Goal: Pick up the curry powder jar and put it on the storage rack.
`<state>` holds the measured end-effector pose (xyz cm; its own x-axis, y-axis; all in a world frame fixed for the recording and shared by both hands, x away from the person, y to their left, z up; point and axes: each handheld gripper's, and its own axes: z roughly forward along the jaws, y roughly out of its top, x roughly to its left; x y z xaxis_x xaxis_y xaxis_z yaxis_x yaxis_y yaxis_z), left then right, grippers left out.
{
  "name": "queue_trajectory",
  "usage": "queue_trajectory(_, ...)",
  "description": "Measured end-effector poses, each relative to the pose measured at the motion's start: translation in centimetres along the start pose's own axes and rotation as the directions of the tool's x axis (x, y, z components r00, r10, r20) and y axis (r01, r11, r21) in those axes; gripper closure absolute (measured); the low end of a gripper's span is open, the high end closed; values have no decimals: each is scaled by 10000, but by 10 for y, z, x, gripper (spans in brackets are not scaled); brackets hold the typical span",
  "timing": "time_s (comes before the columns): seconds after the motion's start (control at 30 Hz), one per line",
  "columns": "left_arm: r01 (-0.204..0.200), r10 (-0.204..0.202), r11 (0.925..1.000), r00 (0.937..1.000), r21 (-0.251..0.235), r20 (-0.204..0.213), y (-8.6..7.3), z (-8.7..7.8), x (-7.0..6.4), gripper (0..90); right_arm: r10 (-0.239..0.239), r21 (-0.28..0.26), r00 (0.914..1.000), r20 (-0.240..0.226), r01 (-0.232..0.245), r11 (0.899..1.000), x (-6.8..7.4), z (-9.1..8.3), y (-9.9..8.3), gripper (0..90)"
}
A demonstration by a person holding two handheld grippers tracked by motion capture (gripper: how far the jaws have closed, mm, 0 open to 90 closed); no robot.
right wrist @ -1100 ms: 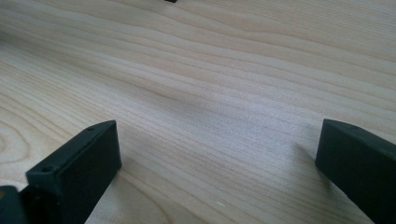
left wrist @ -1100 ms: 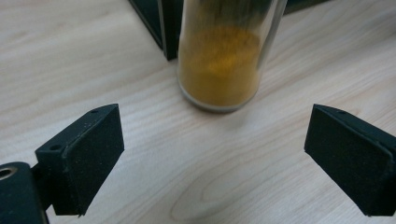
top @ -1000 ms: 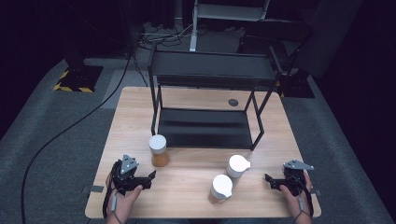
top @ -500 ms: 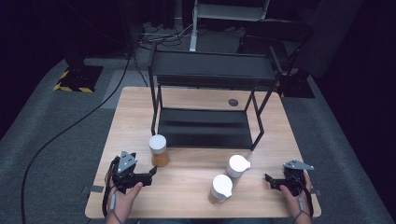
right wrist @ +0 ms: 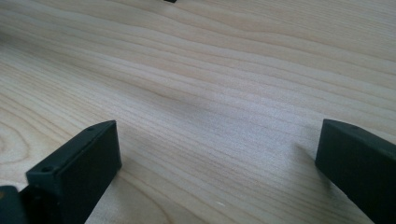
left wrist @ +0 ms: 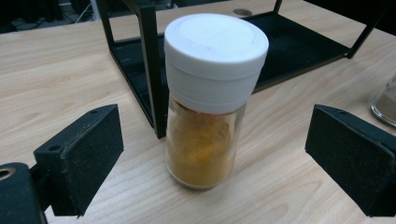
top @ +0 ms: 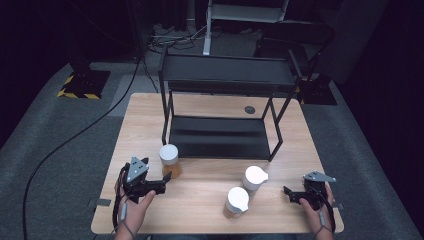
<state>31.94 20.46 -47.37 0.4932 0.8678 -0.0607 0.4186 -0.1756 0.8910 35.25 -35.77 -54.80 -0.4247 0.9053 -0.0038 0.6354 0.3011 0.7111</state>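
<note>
A glass spice jar with a white lid and orange powder (top: pixel 170 160) (left wrist: pixel 210 98) stands on the wooden table just in front of the black rack's front left leg (left wrist: pixel 152 65). My left gripper (top: pixel 162 181) (left wrist: pixel 215 168) is open, its jaws wide on either side of the jar and short of touching it. Two more white-lidded jars stand near the front: one (top: pixel 254 178) in front of the rack's right leg, one (top: pixel 236 202) closer to the table edge. My right gripper (top: pixel 290 192) (right wrist: pixel 215 168) rests open at the front right over bare wood, holding nothing.
A black two-shelf metal rack (top: pixel 225 75) takes up the back middle of the table (top: pixel 200 210). A small dark round disc (top: pixel 249 109) sits in the tabletop behind it. A glass rim (left wrist: pixel 385 105) shows at the right edge of the left gripper view. Dark floor and cables surround the table.
My left gripper has moved right and forward toward the orange-powder jar, so its jaws now flank it. The right gripper and the other jars have not moved.
</note>
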Motion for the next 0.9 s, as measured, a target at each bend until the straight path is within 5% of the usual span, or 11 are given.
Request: queue_trajectory(0.9,-10,19,9989,9998,-461,182,19,23,1,40,20,2,10000,15,-20,10000,0,0,0,0)
